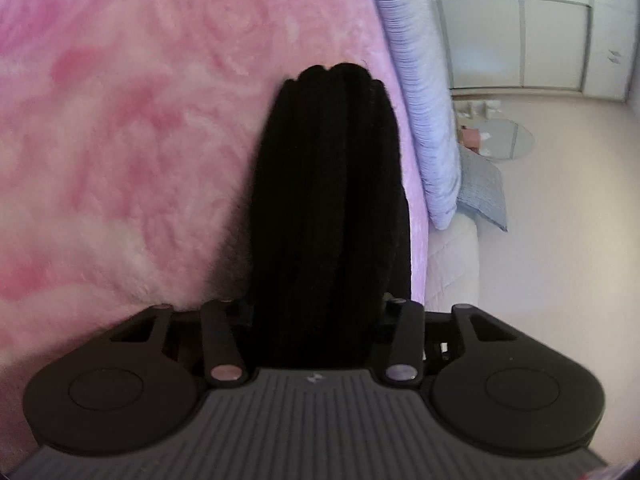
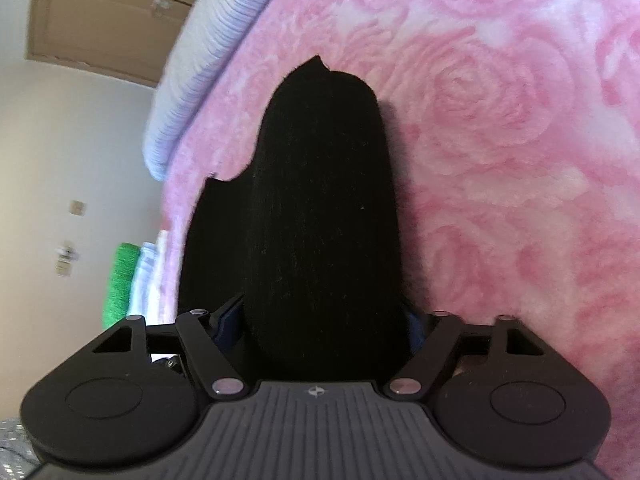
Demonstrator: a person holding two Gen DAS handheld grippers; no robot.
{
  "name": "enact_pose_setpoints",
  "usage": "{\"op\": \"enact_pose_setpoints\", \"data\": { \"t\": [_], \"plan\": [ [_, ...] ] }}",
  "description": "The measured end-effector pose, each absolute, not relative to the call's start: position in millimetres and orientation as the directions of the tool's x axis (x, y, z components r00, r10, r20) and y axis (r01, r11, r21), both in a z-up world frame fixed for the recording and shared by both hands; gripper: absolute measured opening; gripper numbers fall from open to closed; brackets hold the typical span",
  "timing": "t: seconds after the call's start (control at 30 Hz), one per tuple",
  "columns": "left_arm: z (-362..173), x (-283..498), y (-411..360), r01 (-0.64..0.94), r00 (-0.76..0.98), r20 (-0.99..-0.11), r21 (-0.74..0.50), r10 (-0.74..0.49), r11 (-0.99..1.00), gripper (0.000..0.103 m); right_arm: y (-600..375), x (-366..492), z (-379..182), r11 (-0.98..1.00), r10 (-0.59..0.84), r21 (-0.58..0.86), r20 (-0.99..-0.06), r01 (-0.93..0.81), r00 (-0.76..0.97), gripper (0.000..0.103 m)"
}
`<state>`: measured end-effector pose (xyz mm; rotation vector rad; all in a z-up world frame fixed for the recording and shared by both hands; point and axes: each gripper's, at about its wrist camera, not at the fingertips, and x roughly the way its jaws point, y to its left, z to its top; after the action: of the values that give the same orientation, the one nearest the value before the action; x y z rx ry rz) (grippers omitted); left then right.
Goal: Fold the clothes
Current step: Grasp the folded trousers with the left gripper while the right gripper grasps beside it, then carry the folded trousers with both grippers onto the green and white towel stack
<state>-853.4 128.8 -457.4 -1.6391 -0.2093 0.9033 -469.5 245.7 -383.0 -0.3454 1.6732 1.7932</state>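
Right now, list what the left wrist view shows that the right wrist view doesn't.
Only the left wrist view: white panelled wardrobe doors, round mirror, pale blue cushion.
Only the right wrist view: brown wooden door, green folded towel.
Both: black knitted garment bunched between the fingers, pink rose-patterned fleece blanket, ribbed lilac pillow.

Your left gripper (image 1: 328,200) angles downward, jaws pinched on bunched black fabric (image 1: 332,168). Your right gripper (image 2: 320,208) tilts down more steeply, jaws set wider and filled with the same fabric.
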Motion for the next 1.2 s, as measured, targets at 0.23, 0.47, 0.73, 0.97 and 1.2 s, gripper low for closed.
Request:
{"op": "enact_pose_setpoints", "data": {
  "t": [0.23, 0.47, 0.73, 0.97, 1.2],
  "plan": [
    [-405, -861, 131, -0.321, 0.647, -0.468, -0.883, 0.602, -0.342, 0.03, 249, -482, -346, 0.065, 0.238, 0.747, -0.656, -0.662, -0.716, 0.049],
    [-308, -892, 109, -0.32, 0.582, -0.496, -0.868, 0.645, -0.379, 0.03, 250, -511, -266, 0.041, 0.169, 0.765, -0.64, -0.643, -0.75, 0.048],
    [-211, -988, 57, -0.31, 0.423, -0.472, -0.878, 0.774, -0.366, 0.03, 256, -599, -173, -0.088, 0.085, 0.819, -0.561, -0.567, -0.823, 0.048],
    [-169, -1162, 40, -0.361, 0.379, -0.447, -0.878, 0.81, -0.315, 0.03, 250, -758, -132, -0.17, 0.068, 0.849, -0.496, -0.5, -0.866, 0.048],
    [-155, -1360, 58, -0.446, 0.391, -0.454, -0.854, 0.8, -0.267, 0.03, 239, -950, -125, -0.187, 0.146, 0.861, -0.451, -0.473, -0.88, 0.048]
  ]
}}
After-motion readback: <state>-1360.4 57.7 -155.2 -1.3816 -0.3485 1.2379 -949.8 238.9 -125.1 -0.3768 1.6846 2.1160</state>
